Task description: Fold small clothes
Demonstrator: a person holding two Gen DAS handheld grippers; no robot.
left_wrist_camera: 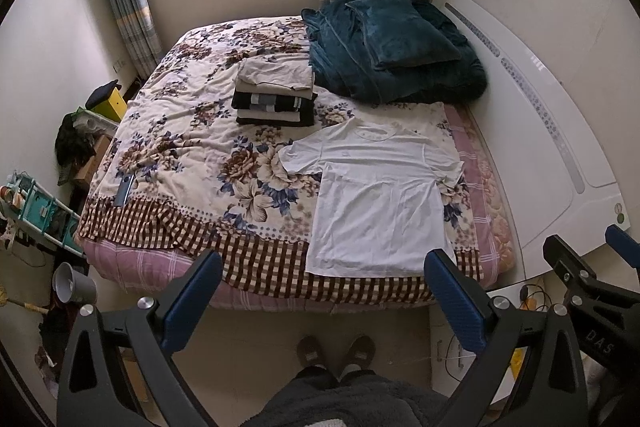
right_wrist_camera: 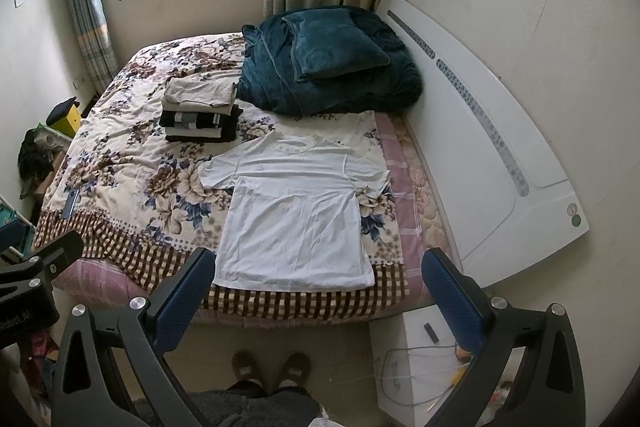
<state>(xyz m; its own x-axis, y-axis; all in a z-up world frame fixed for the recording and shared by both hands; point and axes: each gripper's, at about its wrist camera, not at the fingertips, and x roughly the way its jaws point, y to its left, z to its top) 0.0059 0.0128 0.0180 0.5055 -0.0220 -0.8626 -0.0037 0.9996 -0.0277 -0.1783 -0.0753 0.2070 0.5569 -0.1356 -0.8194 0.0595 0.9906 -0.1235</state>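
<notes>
So, going left to right in the left wrist view: a grey bucket (left_wrist_camera: 74,285) and shelf clutter can be seen on the floor at the far left edge, well apart from anything that matters. On the bed (left_wrist_camera: 168,163), near the left of the floral cover, a small dark flat object (left_wrist_camera: 123,190) is lying, too small to be identified.

Toward the upper middle, a stack of folded clothes (left_wrist_camera: 274,95) has been piled up, beige on top and dark pieces under it. It's probably parked there so finished items are kept out of the working area.

Right of centre, the white t-shirt (left_wrist_camera: 380,195) is spread flat, front up, collar toward the far side and hem at the near edge of the bed. Both sleeves are laid out sideways, so it looks prepped for folding, nothing folded on it yet.

Behind it at upper right, a dark teal blanket (left_wrist_camera: 400,63) with a cushion on top has been shoved against the headboard (left_wrist_camera: 560,131), presumably to free up space.

The left tool (left_wrist_camera: 322,291) is held wide open with nothing in it, hovering short of the hem. The right tool (right_wrist_camera: 318,287) is likewise spread open and empty in its own view, framing the hem from the near side. The bottom corners would likely be grabbed first.
</notes>
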